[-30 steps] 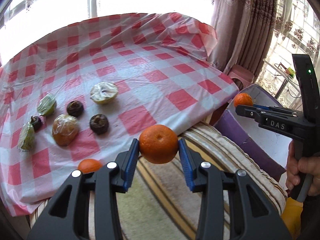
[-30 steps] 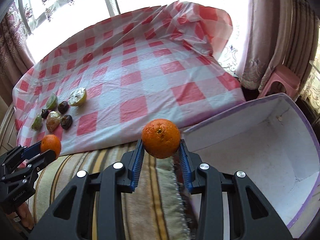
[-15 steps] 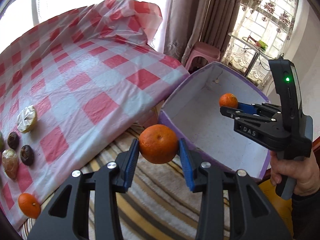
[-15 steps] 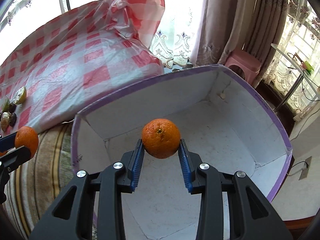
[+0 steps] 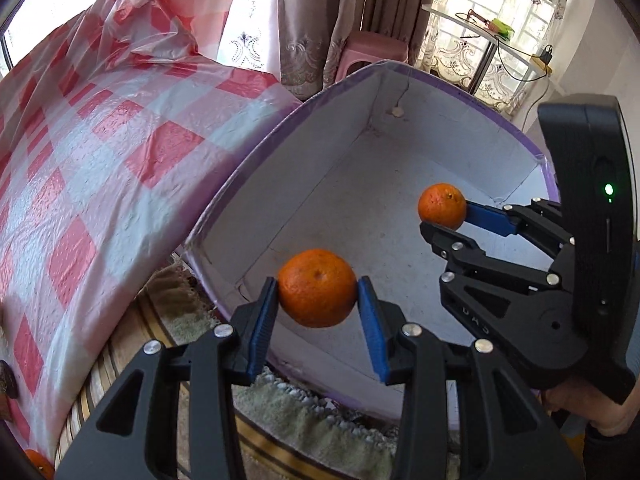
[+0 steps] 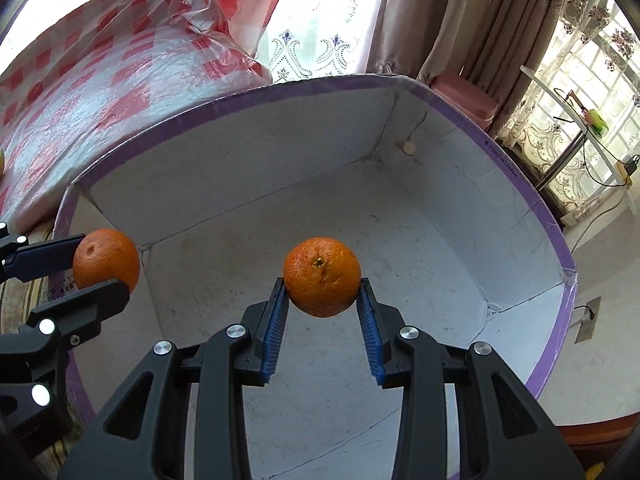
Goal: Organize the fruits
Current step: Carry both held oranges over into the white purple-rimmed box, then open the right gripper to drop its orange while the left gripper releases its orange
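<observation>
My left gripper (image 5: 318, 300) is shut on an orange (image 5: 317, 288) and holds it over the near left corner of a white box with a purple rim (image 5: 224, 216). My right gripper (image 6: 322, 292) is shut on a second orange (image 6: 322, 276) and holds it above the middle of the box floor (image 6: 400, 248). Each gripper shows in the other's view: the right one (image 5: 442, 220) with its orange (image 5: 442, 205) over the box, the left one (image 6: 102, 268) with its orange (image 6: 106, 258) at the box's left rim.
A table under a red and white checked plastic cloth (image 5: 100, 152) stands left of the box. A striped rug (image 5: 152, 344) lies below. Another orange (image 5: 38, 464) lies at the cloth's near edge. A pink stool (image 5: 376, 46) and curtains stand behind.
Both grippers have swung right from the table with their oranges and now hang over the box. The fruit left on the cloth has slid out of view.
</observation>
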`<state>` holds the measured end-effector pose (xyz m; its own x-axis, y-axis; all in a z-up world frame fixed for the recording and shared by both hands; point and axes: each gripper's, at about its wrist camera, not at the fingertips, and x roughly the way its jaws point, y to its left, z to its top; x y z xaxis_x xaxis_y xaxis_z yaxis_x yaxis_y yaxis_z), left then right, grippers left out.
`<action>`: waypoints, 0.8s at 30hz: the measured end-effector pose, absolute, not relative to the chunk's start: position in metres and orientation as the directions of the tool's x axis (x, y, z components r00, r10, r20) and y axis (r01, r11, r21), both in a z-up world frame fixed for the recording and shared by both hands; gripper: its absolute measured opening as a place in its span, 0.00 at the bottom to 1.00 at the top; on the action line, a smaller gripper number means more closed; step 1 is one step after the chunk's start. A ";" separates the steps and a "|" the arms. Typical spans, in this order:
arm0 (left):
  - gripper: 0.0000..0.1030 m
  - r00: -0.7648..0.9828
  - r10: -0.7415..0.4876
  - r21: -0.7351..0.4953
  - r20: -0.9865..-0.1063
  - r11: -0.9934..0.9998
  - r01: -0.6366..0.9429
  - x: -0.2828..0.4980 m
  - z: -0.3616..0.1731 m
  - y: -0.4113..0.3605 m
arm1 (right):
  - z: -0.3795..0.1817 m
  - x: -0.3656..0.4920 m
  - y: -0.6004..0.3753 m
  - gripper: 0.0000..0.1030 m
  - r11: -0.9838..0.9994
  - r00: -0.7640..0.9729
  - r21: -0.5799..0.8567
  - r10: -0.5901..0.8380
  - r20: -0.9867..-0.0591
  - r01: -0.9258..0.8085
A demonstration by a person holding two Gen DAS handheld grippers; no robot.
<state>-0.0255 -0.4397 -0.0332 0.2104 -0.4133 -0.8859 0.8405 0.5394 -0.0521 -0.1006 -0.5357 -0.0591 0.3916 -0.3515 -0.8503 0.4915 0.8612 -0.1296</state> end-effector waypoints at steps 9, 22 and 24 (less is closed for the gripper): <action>0.40 0.232 -0.326 0.032 -0.917 0.517 0.855 -0.025 -0.057 -0.465 | -0.066 -0.099 -0.538 0.37 0.859 0.369 -0.119 -0.335 -0.867 0.498; 0.40 0.288 -0.244 0.136 -0.926 0.496 0.858 -0.025 -0.070 -0.478 | -0.074 -0.099 -0.539 0.43 0.847 0.319 -0.118 -0.319 -0.892 0.518; 0.40 0.288 -0.245 0.136 -0.926 0.496 0.858 -0.025 -0.070 -0.477 | -0.074 -0.098 -0.539 0.43 0.846 0.319 -0.117 -0.319 -0.893 0.519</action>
<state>-0.0250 -0.4769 -0.0697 0.2882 -0.2449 -0.9257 0.8575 0.4962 0.1357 -0.0984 -0.5393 -0.0744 0.3185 -0.3188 -0.8927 0.5194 0.8465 -0.1170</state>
